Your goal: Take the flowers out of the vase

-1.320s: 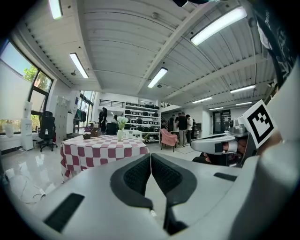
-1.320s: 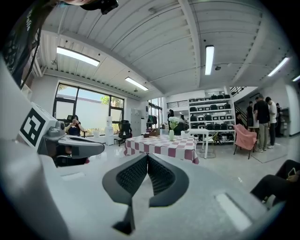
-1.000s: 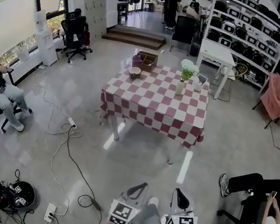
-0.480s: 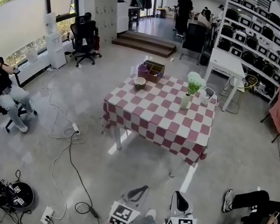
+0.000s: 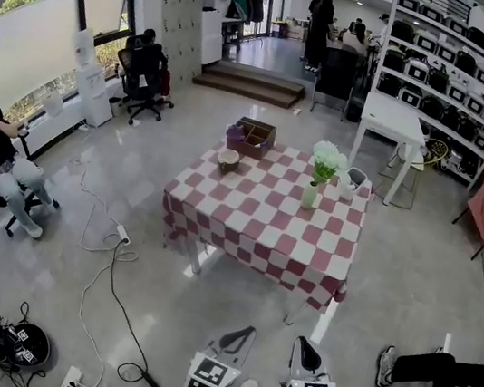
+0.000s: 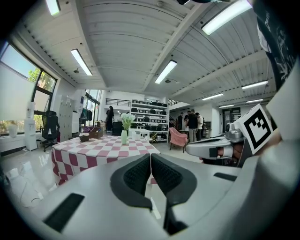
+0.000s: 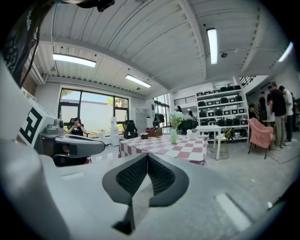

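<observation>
Left gripper (image 5: 241,333), right gripper (image 5: 304,344) abreast, jaws together, facing table (image 5: 255,222).

Open office with a glossy grey floor (image 5: 414,263), loose cables (image 5: 121,255) trailing over it. Tall windows (image 5: 40,26) along the left wall, daylight through them. Mid-room, a desk (image 5: 264,228) under a red-and-white checked cloth. White shelving (image 5: 442,70) at right; steps (image 5: 247,83) and grey lockers (image 5: 184,18) behind. Ribbed white ceiling (image 6: 131,47) with strip lights (image 6: 82,62).
</observation>
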A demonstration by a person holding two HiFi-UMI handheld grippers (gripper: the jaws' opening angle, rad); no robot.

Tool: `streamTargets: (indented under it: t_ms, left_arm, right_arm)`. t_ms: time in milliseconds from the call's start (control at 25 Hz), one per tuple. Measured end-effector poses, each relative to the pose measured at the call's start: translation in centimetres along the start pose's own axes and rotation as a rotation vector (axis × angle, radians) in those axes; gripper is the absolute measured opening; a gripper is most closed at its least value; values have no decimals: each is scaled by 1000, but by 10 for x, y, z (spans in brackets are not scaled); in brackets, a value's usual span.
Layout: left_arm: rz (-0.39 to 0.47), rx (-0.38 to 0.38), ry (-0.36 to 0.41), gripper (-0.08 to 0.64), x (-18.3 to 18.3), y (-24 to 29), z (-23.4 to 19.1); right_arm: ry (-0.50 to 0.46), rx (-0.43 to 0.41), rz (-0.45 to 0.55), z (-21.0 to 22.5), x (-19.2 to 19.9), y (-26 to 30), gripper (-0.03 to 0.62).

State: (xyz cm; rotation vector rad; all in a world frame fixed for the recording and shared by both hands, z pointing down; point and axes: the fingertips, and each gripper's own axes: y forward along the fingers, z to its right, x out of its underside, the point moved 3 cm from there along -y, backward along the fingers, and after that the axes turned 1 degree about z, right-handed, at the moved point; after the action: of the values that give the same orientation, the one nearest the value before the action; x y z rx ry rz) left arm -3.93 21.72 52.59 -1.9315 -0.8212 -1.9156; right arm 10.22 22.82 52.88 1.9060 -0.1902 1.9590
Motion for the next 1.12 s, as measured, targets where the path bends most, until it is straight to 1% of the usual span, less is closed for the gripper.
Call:
streamTargets:
  t_ms: [280,480,640,920,1120]
  left_arm:
    - [12,-17,-4,14,-11,58,7]
    - [21,-21,2,14,-17,84,16]
    - [12,-34,-3,14,-15,92,16]
    - [3,-66,-13,14,-11,95,9]
    - [-8,-85,-22,14,-6,101,-4]
  right_arm:
    - [-11,-30,9,48,-10,27,6]
    - [-15,-49,0,69,-11,36,6]
    - [-6,-56,-3,78,-10,40,6]
    - [4,-77,-25,79,-1,43,6]
    - [10,-70,-34,84,2,50,6]
